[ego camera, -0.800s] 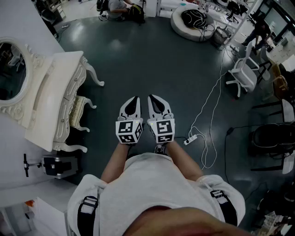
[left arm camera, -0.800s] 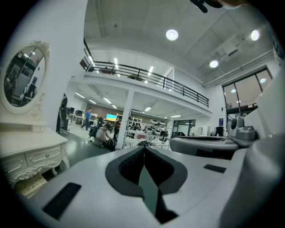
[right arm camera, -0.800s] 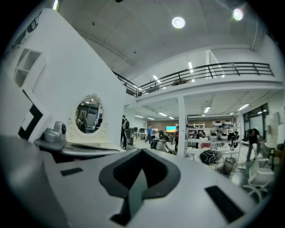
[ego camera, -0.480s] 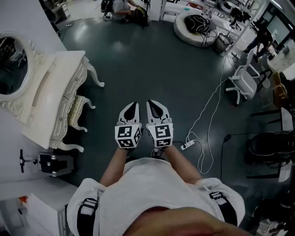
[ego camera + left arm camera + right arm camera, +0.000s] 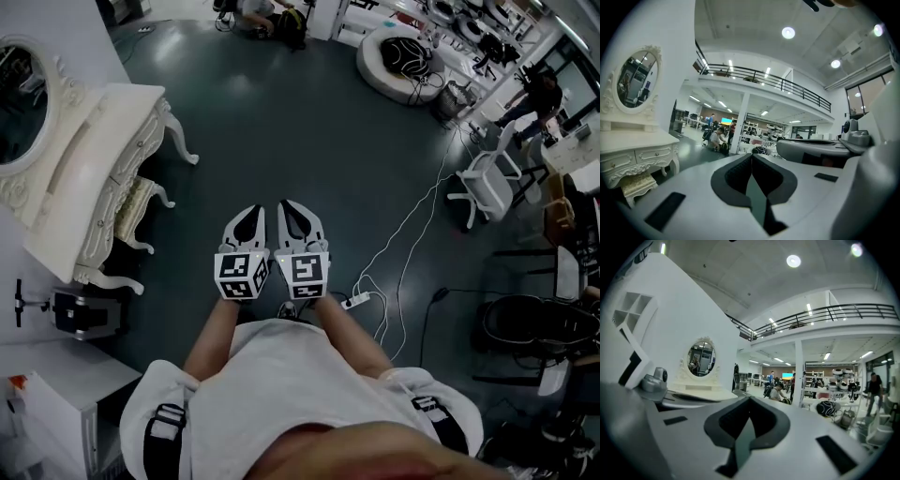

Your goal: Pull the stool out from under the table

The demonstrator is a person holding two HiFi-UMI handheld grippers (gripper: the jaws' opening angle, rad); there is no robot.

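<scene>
Our left tongs point(image 5: 251, 214), right tongs point(image 5: 287, 208): both pressed together, empty. Stool point(image 5: 131, 208) well left, under table point(image 5: 89, 178); arriving closed, we'd shove it deeper.

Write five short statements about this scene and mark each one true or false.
1. The left gripper and right gripper are both shut and empty. True.
2. The stool sits tucked under the dressing table. True.
3. The left gripper touches the stool. False: it is held well apart from it.
4. The mirror is square. False: the mirror is oval.
5. A power strip lies on the floor. True.
</scene>
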